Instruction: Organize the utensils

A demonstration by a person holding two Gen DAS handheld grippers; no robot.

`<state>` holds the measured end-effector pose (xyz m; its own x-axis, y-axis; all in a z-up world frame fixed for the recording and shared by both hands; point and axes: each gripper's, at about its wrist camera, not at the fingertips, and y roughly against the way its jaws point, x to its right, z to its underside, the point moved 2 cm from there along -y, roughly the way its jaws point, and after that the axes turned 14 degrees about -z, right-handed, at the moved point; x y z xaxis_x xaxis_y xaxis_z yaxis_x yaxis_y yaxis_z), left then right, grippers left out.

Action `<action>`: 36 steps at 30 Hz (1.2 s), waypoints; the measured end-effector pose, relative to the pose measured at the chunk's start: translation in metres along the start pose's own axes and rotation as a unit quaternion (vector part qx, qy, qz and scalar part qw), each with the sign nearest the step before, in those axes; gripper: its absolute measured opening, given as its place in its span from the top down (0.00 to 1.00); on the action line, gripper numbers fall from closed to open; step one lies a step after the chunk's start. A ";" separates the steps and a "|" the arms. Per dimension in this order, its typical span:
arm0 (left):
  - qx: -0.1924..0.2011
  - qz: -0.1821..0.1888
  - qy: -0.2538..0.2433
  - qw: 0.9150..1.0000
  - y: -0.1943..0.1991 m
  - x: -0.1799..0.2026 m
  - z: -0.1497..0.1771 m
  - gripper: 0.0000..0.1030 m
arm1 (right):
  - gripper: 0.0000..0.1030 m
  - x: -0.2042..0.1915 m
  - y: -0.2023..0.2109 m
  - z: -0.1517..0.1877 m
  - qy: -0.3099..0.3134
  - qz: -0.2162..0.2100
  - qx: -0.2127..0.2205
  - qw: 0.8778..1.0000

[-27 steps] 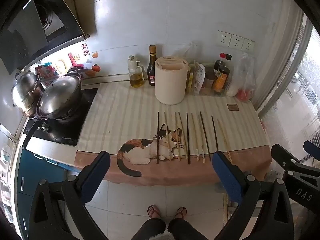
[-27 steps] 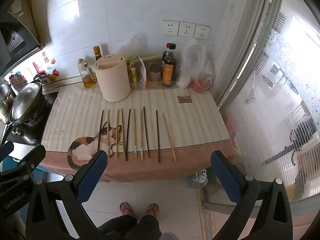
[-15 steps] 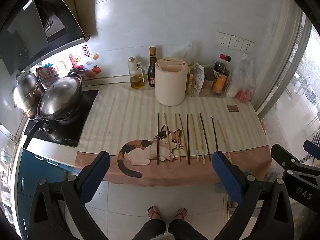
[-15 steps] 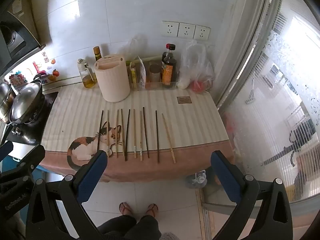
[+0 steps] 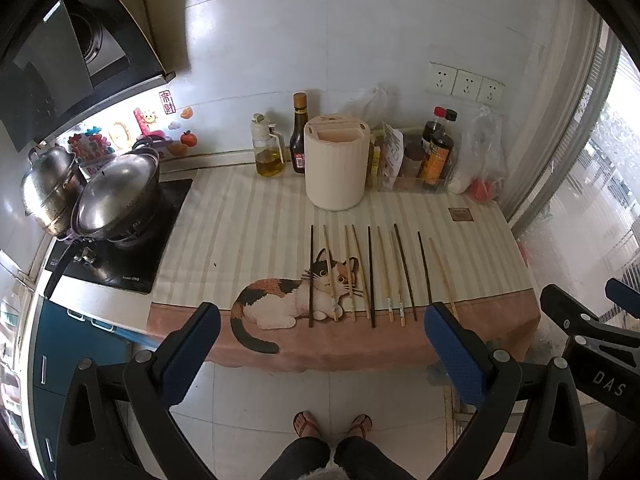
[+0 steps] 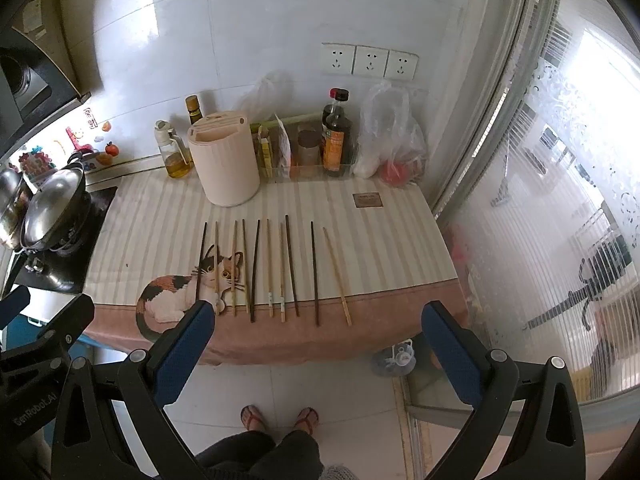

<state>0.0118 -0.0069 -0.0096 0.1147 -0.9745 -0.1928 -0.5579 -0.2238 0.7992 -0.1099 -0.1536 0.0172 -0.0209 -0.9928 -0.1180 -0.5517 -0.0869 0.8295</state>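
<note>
Several chopsticks (image 5: 370, 276) (image 6: 272, 268), dark and pale, lie side by side on the striped cat-print cloth (image 5: 248, 232) (image 6: 384, 248) near the counter's front edge. Behind them stands a cream cylindrical utensil holder (image 5: 336, 164) (image 6: 224, 164) with slots in its top. My left gripper (image 5: 320, 350) hangs open above the floor in front of the counter, with nothing between its blue pads. My right gripper (image 6: 318, 350) is likewise open and empty, further to the right. Each gripper shows at the edge of the other's view.
Two steel pots (image 5: 112, 196) sit on a black cooktop (image 5: 120, 264) at the left. Oil and sauce bottles (image 5: 270, 152), packets and a plastic bag (image 6: 392, 140) line the wall. A glass door (image 6: 560, 200) stands at the right. A person's sandalled feet (image 5: 332, 426) are below.
Both views have shifted slightly nearer the counter; the chopsticks and holder have not moved, and both grippers stay wide open.
</note>
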 end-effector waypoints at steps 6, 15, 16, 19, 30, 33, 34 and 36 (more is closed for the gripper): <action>-0.001 0.003 0.000 1.000 -0.003 0.000 0.000 0.00 | 0.00 0.004 0.002 0.000 0.000 -0.002 0.001 1.000; 0.000 0.002 0.000 1.000 -0.003 0.000 0.000 0.00 | 0.00 0.006 0.002 -0.004 0.001 0.000 0.000 1.000; 0.001 0.002 0.000 1.000 -0.002 0.001 -0.001 0.00 | 0.00 0.005 0.002 -0.002 0.001 -0.001 0.002 1.000; 0.002 0.001 0.000 1.000 -0.002 0.002 -0.002 0.00 | 0.00 0.005 0.002 -0.003 0.001 0.000 0.002 1.000; 0.006 0.000 0.002 1.000 0.000 0.002 -0.004 0.00 | 0.00 0.007 0.005 -0.010 0.005 0.000 0.005 1.000; 0.006 0.000 0.002 1.000 0.000 0.002 -0.005 0.00 | 0.00 0.008 0.005 -0.011 0.006 0.000 0.005 1.000; 0.006 0.000 0.001 1.000 0.000 0.002 -0.005 0.00 | 0.00 0.008 0.005 -0.011 0.006 0.001 0.005 1.000; 0.007 0.000 0.002 1.000 -0.001 0.002 -0.006 0.00 | 0.00 0.009 0.006 -0.011 0.006 0.000 0.005 1.000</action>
<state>0.0173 -0.0088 -0.0073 0.1174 -0.9746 -0.1910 -0.5690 -0.2236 0.7914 -0.1038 -0.1635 0.0274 -0.0111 -0.9937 -0.1114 -0.5600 -0.0861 0.8240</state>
